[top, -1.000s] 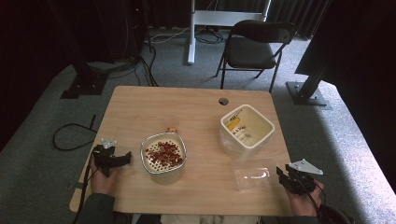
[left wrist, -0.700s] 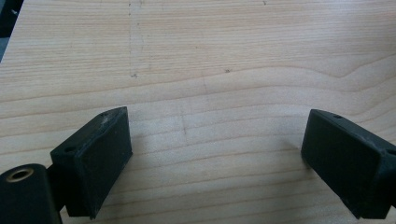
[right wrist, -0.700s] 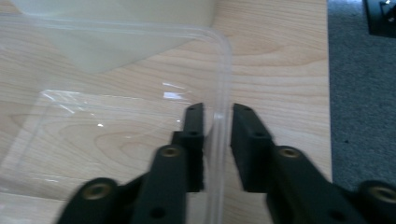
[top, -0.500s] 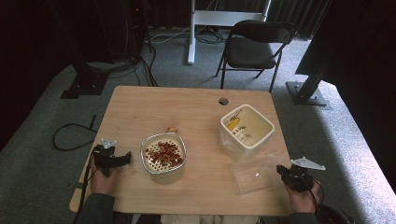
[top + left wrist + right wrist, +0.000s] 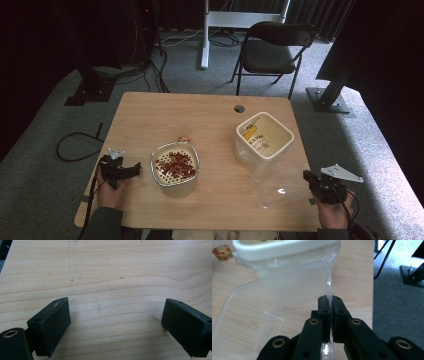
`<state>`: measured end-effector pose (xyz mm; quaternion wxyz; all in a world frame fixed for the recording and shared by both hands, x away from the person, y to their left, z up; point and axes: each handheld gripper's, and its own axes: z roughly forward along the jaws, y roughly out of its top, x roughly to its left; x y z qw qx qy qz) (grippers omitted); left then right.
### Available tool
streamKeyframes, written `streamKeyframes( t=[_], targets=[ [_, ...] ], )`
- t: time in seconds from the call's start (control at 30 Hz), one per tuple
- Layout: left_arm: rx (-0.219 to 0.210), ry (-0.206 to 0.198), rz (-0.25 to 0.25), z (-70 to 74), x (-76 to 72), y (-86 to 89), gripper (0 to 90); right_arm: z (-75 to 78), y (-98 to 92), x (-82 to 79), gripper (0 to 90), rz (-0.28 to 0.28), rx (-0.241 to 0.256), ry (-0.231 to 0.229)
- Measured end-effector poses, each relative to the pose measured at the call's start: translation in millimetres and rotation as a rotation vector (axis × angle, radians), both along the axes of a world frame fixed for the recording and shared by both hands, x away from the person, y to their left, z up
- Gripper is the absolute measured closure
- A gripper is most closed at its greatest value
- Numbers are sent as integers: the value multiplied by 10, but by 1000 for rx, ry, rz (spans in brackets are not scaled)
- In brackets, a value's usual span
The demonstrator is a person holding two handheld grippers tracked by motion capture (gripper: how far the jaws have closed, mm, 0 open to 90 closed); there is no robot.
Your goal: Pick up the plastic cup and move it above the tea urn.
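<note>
Wooden table [image 5: 210, 120] spans everything, both grippers at its near edge, left one at near-left corner, right one at near-right. Next biggest: white square container [image 5: 264, 136], up and left of the right gripper [image 5: 307, 176], open top, something yellow inside; in the right gripper view it sits just beyond the jaws. Clear plastic lid [image 5: 277, 305] is directly in front of the right gripper, its right edge clamped betw. the two jaws, which are pressed together on it w/ only the thin rim betw. them; rest of lid reaches left toward the white container, tilted, far edge close against container wall. Round white bowl [image 5: 175, 166] w/ red-brown bits is just right of the left gripper [image 5: 134, 169], apart from it. Left gripper jaws spread wide, nothing betw. them, bare tabletop beneath in the left gripper view. Smallest: orange scrap [image 5: 184, 138] on table beyond the bowl, up-right of left gripper; also top-left corner of right gripper view.
</note>
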<state>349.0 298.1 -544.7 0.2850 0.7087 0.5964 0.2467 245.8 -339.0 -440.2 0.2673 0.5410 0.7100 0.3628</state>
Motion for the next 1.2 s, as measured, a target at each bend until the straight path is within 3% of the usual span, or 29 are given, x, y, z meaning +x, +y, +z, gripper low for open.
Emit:
streamKeyframes(
  t=[0.57,0.6,0.87,1.07,1.13,1.17,1.2],
  targets=[
    [0,0,0,0,0,0,91,409,-256,-56,877,-47,-41,-71],
    [0,0,0,0,0,0,91,519,-329,-38,877,-58,-48,-84],
    [0,-1,0,-1,0,0,91,829,-444,66,877,-79,-62,-120],
    [0,-1,0,-1,0,0,91,1085,-369,203,877,-50,-63,-152],
    [0,-1,0,-1,0,0,91,1085,-369,203,877,-50,-63,-152],
    [0,-1,0,-1,0,0,91,1121,-343,239,877,-44,-63,-155],
    [0,-1,0,-1,0,0,91,1191,-258,385,876,-30,-54,-157]
  ],
)
